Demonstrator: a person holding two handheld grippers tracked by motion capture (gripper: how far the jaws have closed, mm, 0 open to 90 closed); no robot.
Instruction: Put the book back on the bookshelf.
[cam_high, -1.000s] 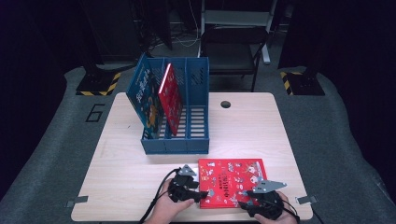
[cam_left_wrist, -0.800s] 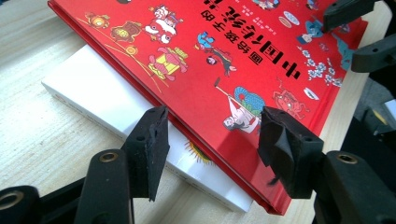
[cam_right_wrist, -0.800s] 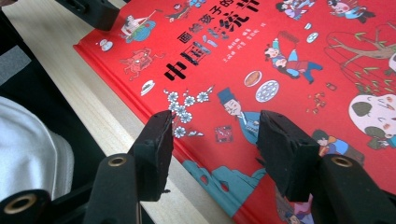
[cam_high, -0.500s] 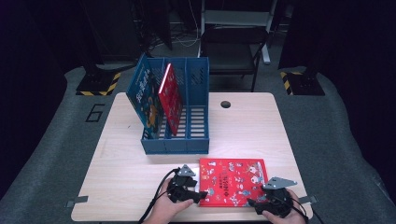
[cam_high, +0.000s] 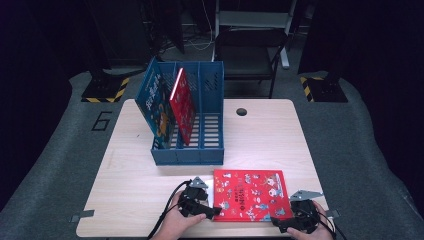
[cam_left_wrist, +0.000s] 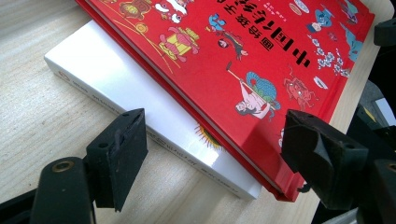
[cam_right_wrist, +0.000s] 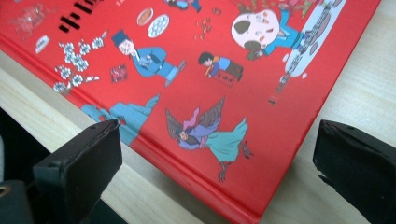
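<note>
A pale wooden table (cam_high: 135, 195) stands in a dark room, a black chair (cam_high: 247, 47) beyond its far edge. Near the table's near edge, right of centre, a red picture book (cam_high: 250, 194) lies flat on a thinner white book (cam_left_wrist: 116, 100) whose edge sticks out from under its left side. The red book's long axis runs along the near edge.

The left gripper (cam_high: 202, 209) sits at the book's near left corner; its jaws have just been opening and stand wide, straddling both books' corner without pressing. The right gripper (cam_high: 285, 223) is at the near right corner, jaws spread wide around it, touching nothing. Both are equally close.

At the far left, a blue three-slot file rack (cam_high: 187, 150) holds a blue book (cam_high: 157, 107) in its left slot and a red book (cam_high: 182, 107) leaning in the middle one; the right slot is free.
</note>
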